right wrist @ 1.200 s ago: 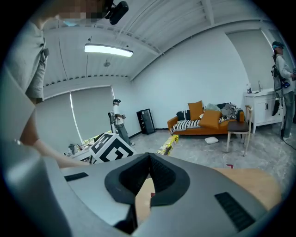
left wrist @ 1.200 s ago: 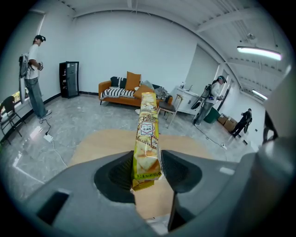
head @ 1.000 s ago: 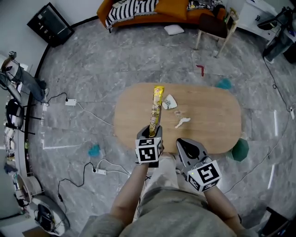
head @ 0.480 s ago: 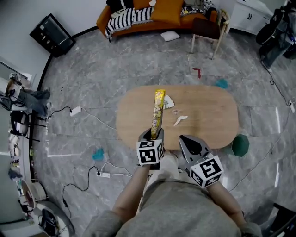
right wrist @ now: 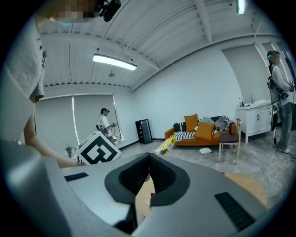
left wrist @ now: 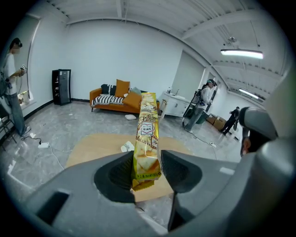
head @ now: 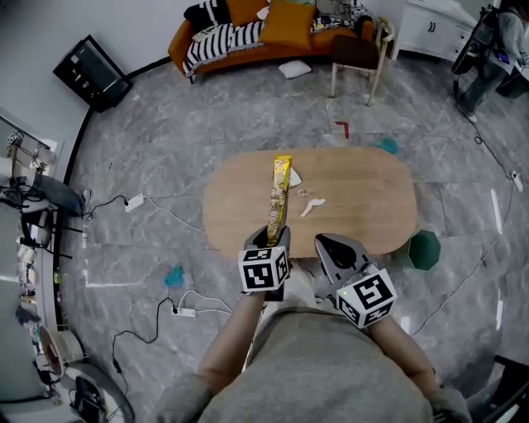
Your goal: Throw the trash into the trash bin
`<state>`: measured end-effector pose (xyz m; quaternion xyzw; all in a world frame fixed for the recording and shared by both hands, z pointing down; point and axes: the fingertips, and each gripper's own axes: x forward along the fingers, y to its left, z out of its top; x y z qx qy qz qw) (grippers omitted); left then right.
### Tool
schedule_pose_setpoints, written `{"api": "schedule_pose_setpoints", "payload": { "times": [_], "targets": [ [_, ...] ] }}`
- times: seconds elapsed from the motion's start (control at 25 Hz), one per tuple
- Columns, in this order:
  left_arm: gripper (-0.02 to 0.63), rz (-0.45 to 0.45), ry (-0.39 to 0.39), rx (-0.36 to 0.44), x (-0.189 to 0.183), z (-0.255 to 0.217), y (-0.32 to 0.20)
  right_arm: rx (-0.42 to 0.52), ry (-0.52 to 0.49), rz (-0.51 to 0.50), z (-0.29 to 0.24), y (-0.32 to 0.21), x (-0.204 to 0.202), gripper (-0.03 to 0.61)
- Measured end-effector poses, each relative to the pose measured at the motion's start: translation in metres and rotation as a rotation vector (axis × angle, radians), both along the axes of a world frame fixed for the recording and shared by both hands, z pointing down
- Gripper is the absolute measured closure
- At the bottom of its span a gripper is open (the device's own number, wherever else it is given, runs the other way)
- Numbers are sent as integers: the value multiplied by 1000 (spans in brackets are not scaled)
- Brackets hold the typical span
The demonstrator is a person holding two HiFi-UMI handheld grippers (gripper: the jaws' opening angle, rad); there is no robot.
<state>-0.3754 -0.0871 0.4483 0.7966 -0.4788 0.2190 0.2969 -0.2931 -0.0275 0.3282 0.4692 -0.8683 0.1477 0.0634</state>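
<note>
My left gripper point(head: 275, 234) is shut on the lower end of a long yellow snack packet point(head: 278, 194), which reaches out over the oval wooden table point(head: 364, 198). In the left gripper view the packet point(left wrist: 147, 134) stands upright, pinched between both pads. My right gripper point(head: 329, 246) hovers beside it at the table's near edge, shut and empty; in its own view the tips point(right wrist: 149, 156) meet. A white wrapper point(head: 295, 176) and a white scrap point(head: 312, 206) lie on the table. The green trash bin point(head: 424, 249) stands on the floor at the table's right end.
An orange sofa point(head: 248, 25) and a wooden chair point(head: 359, 54) stand beyond the table. Cables and a power strip point(head: 134, 201) lie on the floor to the left. People stand at the room's edges point(left wrist: 9, 88) point(right wrist: 280, 106).
Both grippers have risen and drawn back a little from the table, the packet still in the left one. The head view has shifted, so the table looks slightly smaller.
</note>
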Motion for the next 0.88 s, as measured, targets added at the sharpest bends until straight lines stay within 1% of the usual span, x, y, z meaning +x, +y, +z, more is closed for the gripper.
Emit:
{"api": "schedule_pose_setpoints", "payload": {
  "times": [0.2, 0.36, 0.6, 0.88],
  "targets": [
    [431, 25, 14, 12, 9, -12, 21, 12, 7, -1, -8, 18, 4, 571],
    [431, 45, 36, 18, 20, -18, 40, 11, 9, 20, -10, 38, 14, 571],
    [431, 111, 58, 20, 42, -20, 69, 2, 10, 77, -7, 66, 34, 571],
    [432, 189, 88, 20, 65, -31, 85, -6, 16, 149, -12, 83, 48, 571]
  ]
}}
